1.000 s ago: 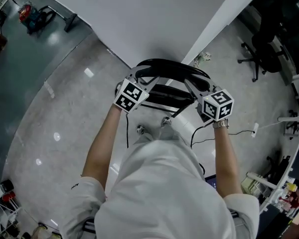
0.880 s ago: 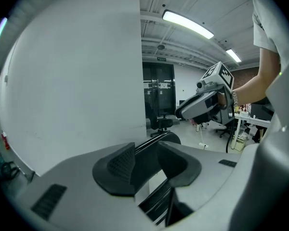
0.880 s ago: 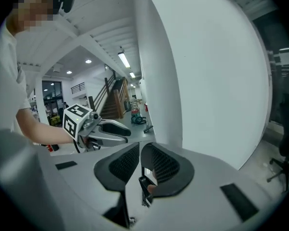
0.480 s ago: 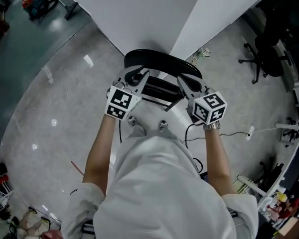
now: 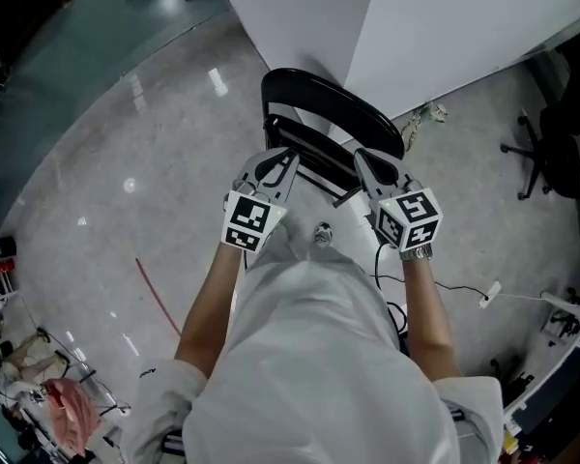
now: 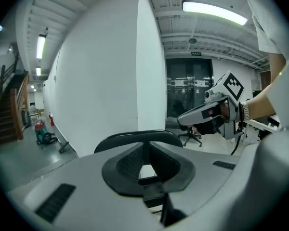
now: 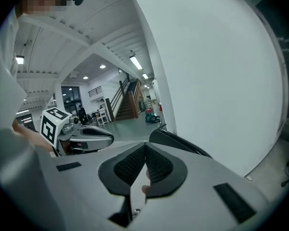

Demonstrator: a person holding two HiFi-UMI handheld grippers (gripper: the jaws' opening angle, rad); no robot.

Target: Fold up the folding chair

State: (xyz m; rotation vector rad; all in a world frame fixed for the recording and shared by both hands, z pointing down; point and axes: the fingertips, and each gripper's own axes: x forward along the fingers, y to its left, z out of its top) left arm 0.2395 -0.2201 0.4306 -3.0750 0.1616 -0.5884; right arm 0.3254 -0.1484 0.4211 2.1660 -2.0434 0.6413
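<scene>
1. Head view, looking down: the folding chair (image 5: pixel 333 114) stands just ahead of me, its far side against the corner of the white wall (image 5: pixel 300 17).
2. My left gripper (image 5: pixel 274 165) sits at the chair's left side and my right gripper (image 5: pixel 369 167) at its right. Both point away from me at the frame, but I can't tell whether either touches it.
3. The left jaws have just been closing. Their tips meet, and I see nothing pinched. Dark chair bars show only through the slit behind the tips.
4. The right jaws have just been closing too. They are clenched together and empty.
5. In the left gripper view, the curved backrest (image 6: pixel 130 137) rises just beyond the tips.
6. Grey floor (image 5: pixel 116 133) lies all around, with an office chair (image 5: pixel 551 124) far right.
</scene>
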